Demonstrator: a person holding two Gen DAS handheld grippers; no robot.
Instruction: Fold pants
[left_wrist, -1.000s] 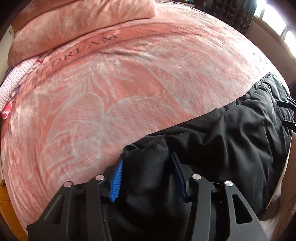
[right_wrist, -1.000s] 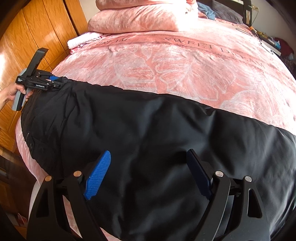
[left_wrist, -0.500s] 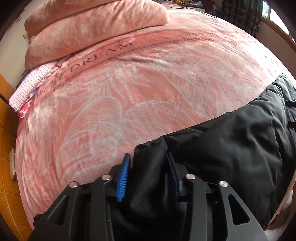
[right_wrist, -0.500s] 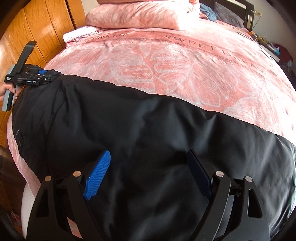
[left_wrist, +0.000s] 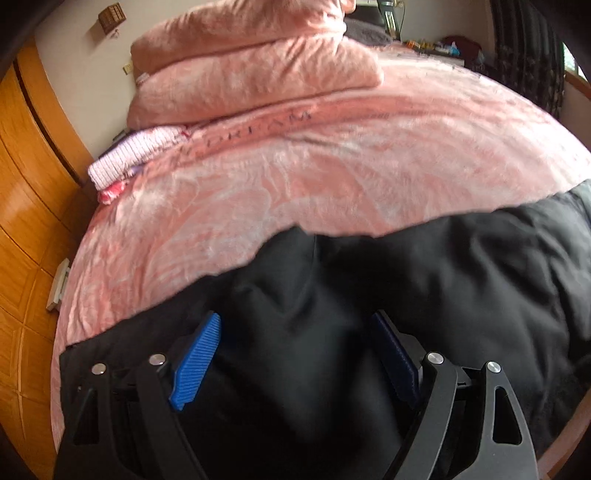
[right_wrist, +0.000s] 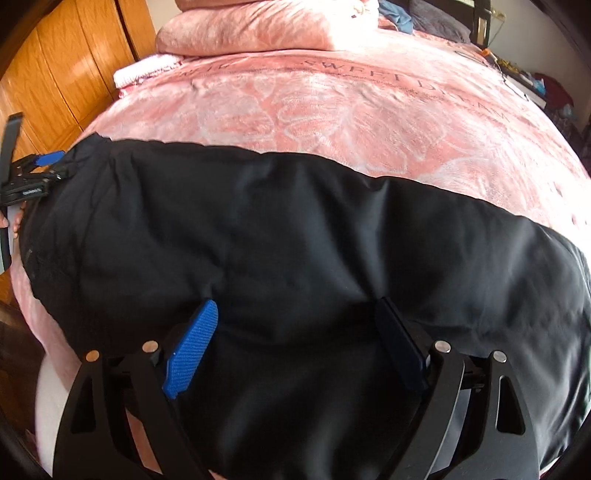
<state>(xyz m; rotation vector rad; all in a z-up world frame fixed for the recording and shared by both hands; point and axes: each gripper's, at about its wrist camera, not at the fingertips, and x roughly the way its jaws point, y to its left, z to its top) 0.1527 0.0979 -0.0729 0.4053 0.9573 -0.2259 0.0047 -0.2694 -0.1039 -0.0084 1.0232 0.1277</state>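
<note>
Two grippers were at the black pants (right_wrist: 295, 229), which lay stretched across the near edge of the bed (right_wrist: 332, 110), on its pink blanket.

Nearest in the right wrist view, the right gripper (right_wrist: 295, 332) had its blue-padded fingers (right_wrist: 192, 343) spread wide apart, with the dark cloth passing between and under them but not pinched. Farther off at the left edge of that view, the left gripper (right_wrist: 33, 177) sat at the end of the pants, close to the fabric's corner, held in a hand (right_wrist: 11, 221) that was only partly visible.

Seen from the left wrist view, the left gripper (left_wrist: 299, 350) also had its fingers (left_wrist: 197, 358) wide apart, black fabric bunched loosely between them without being clamped. Beyond the pants (left_wrist: 424, 277), the blanket (left_wrist: 314, 177) showed lettering, a folded pale pink knit (left_wrist: 129, 158) lay near the bed's left side, and stacked pink pillows (left_wrist: 251, 74) sat at the head. Orange wooden cabinets (left_wrist: 26, 177) stood on the left.
</note>
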